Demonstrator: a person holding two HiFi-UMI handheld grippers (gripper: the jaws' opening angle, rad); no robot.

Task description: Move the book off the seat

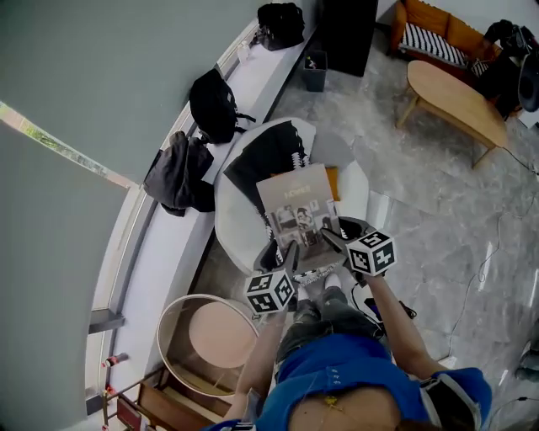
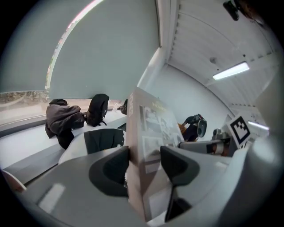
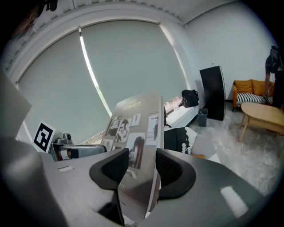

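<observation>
A grey book (image 1: 298,210) with photos on its cover is held up above the white round seat (image 1: 233,220). My left gripper (image 1: 287,255) is shut on the book's near left edge, my right gripper (image 1: 330,239) on its near right edge. In the left gripper view the book (image 2: 148,146) stands edge-on between the pads of the left gripper (image 2: 144,166). The right gripper view shows the cover (image 3: 135,133) clamped in the right gripper (image 3: 142,167). A black patterned cushion (image 1: 268,156) lies on the seat behind the book.
A window ledge (image 1: 194,194) at left carries a black backpack (image 1: 215,105), a dark jacket (image 1: 178,175) and another bag (image 1: 280,23). A round basket (image 1: 210,332) stands near left. A wooden coffee table (image 1: 459,101) and orange sofa (image 1: 442,34) are far right.
</observation>
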